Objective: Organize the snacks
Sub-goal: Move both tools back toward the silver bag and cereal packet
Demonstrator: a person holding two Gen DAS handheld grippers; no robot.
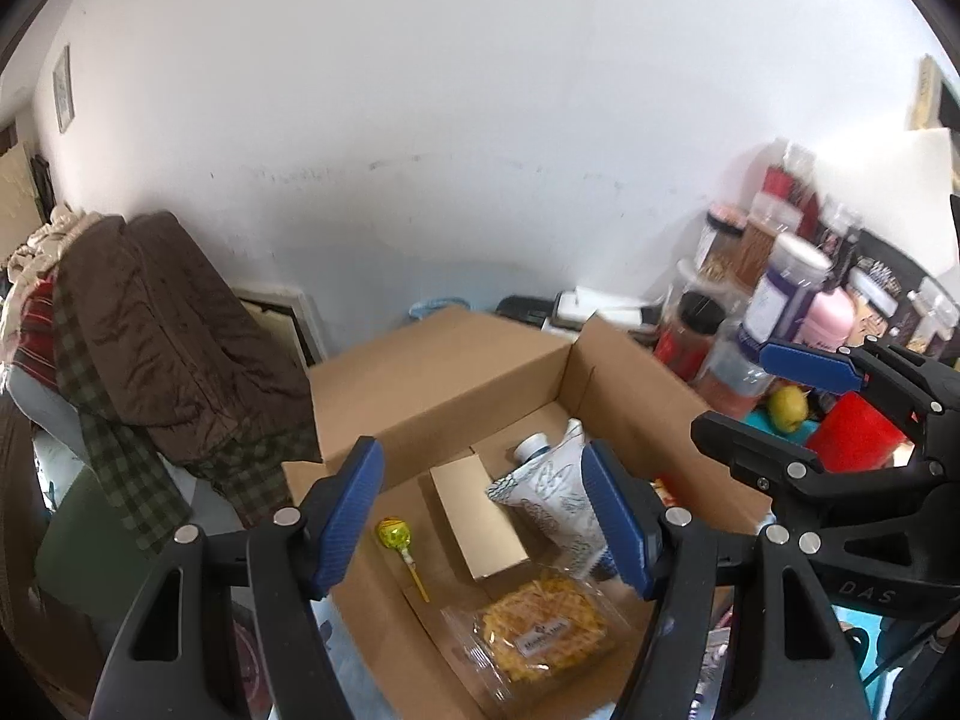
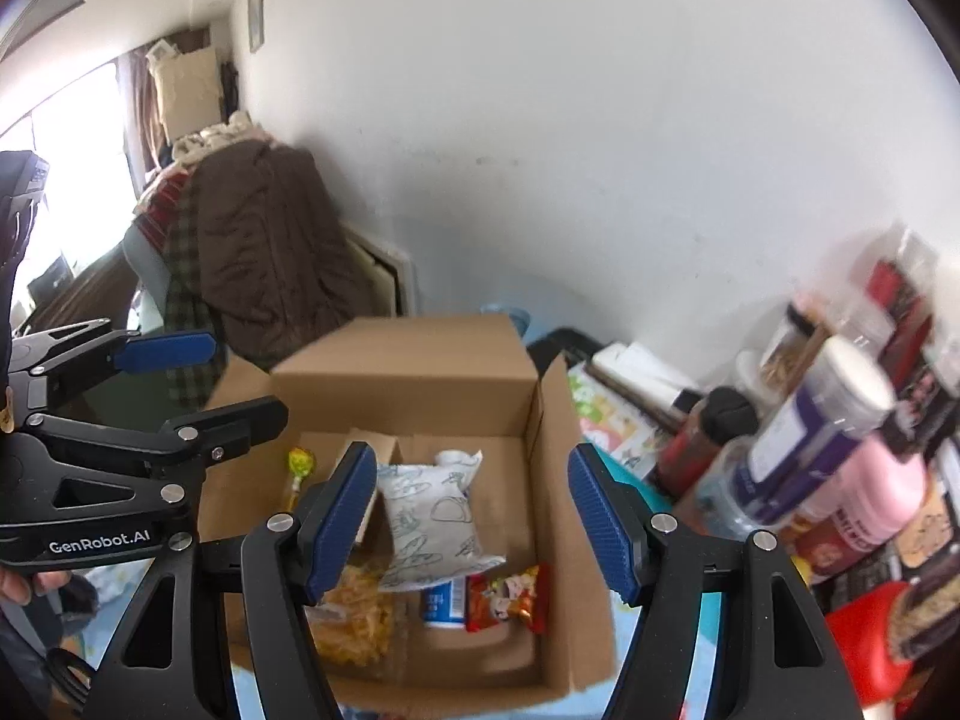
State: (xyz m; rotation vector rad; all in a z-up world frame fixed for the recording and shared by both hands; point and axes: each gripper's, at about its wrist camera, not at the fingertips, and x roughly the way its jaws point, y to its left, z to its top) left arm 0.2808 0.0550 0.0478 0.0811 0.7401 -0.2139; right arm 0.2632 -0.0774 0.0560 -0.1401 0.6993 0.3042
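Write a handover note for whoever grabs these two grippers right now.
Left gripper: open, empty, hovering over the cardboard box.
Right gripper: open, empty, also above the box.
In the box: yellow lollipop, small tan carton, white printed pouch, clear pack of yellow snacks, red snack packet and a blue-and-white item partly hidden under the pouch.
Done: those snacks are boxed.
Left: jars and bottles crowd the table to the right; whether any belong in the box is unclear. Flaps are open.
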